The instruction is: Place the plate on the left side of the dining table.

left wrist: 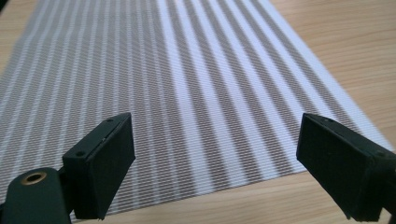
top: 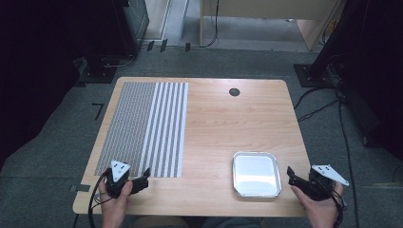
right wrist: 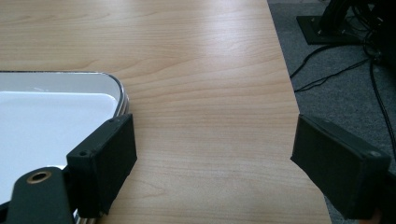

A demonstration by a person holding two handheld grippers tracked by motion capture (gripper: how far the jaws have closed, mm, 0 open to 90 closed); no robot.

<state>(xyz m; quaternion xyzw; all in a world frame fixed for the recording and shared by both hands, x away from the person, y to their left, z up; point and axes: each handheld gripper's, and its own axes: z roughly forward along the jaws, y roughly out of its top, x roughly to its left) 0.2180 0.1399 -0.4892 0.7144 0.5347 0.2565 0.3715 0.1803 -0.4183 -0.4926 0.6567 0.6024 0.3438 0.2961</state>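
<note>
L gripper (top: 141,182) sits at the near edge of the table (top: 214,118), just at the near end of the striped mat (top: 142,128), held in the person's L hand (top: 114,199). In the left gripper view (left wrist: 212,172) its jaws stand wide apart w/ nothing between them; the near edge of the mat (left wrist: 187,93) runs under the gap, w/ bare wood in front of it. Grey three-cornered plate (top: 119,169) rides on top of the gripper, just over the mat's near L corner.

R gripper (top: 291,175) is to the R of the mat, well apart from it, at the table's near R edge, held in the R hand (top: 318,206). In the right gripper view (right wrist: 215,168) its jaws are also spread wide and grip nothing; one jaw lies just beside the rim of the foil tray (right wrist: 56,121), can't tell if touching. The other jaw hangs past the table edge over grey carpet (right wrist: 341,93).

Foil tray (top: 255,174) is R of the mat, near its near end, w/ a strip of bare wood between them; it lies flat, silvery rim, pale inside, nothing in it.

Mat lies flat along the table's L side, fine grey stripes on its L part, broader white and grey stripes on its R part. Far of it and to the R, a small dark round cap (top: 234,91) sits in the tabletop near the far edge. Beyond the table, cables (top: 323,107) trail over the floor.

No brand, label or writing readable anywhere.
</note>
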